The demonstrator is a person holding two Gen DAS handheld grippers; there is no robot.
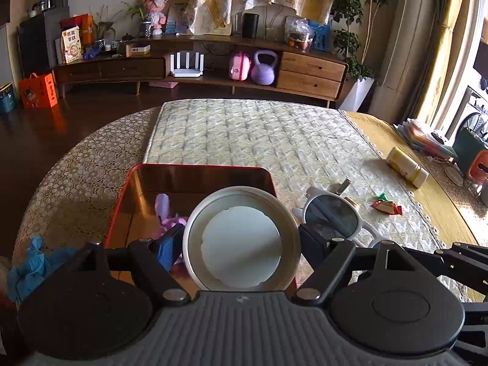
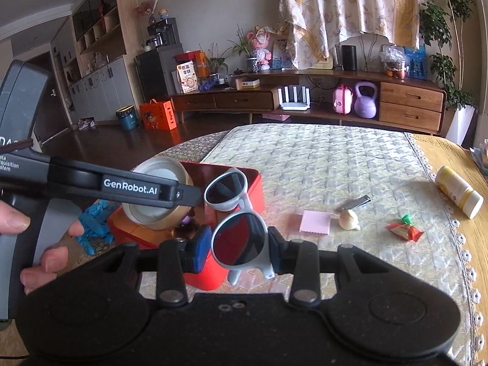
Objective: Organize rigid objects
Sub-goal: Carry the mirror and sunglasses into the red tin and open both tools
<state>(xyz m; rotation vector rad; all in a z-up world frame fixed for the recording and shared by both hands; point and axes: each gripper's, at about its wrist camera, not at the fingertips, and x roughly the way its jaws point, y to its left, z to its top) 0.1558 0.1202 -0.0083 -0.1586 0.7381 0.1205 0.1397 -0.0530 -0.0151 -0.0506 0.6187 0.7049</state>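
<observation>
Only the right wrist view showed a pink notepad (image 2: 315, 222) right of the red box (image 2: 244, 183). Left gripper (image 1: 242, 241) clamped a round tin (image 1: 242, 239) above the box — right gripper (image 2: 238, 248) gripped white sunglasses (image 2: 235, 213) beside it.

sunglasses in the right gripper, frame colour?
White frame with dark lenses on the sunglasses, clamped in the right gripper. Clearest in the right wrist view.

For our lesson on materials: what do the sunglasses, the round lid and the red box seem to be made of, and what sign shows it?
Sunglasses: probably plastic; a smooth, matt pale frame and dark tinted lenses.
Round lid: likely metal with a paper-like white liner; the rim has a soft sheen.
Red box: apparently tin; its shiny golden inside mirrors its surroundings.
</observation>
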